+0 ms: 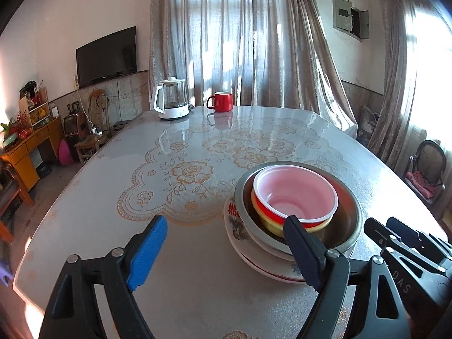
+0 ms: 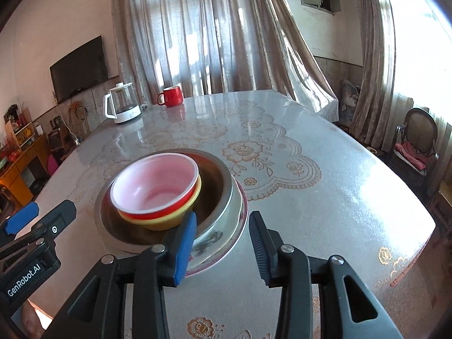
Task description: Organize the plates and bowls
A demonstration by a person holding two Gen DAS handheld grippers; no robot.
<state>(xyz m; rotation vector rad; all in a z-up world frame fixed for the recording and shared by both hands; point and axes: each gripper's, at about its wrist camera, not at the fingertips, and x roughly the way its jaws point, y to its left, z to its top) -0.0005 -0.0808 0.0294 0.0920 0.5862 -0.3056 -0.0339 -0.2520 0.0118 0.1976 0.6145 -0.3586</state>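
Observation:
A stack stands on the table: patterned white plates [image 1: 240, 234] at the bottom, a steel bowl [image 1: 350, 212] on them, then a yellow bowl [image 1: 271, 223] with a red bowl [image 1: 293, 195] nested inside. The same stack shows in the right wrist view: plates [image 2: 217, 243], steel bowl [image 2: 220, 183], yellow bowl [image 2: 166, 220], red bowl [image 2: 155, 186]. My left gripper [image 1: 226, 245] is open and empty, just left of the stack. My right gripper [image 2: 223, 243] is open and empty, over the stack's near right edge.
A white electric kettle [image 1: 171, 99] and a red mug [image 1: 221, 101] stand at the table's far edge. The table [image 1: 141, 254] has a floral cloth under glass. A chair [image 2: 415, 147] stands to the right, a wooden cabinet [image 1: 25, 147] to the left.

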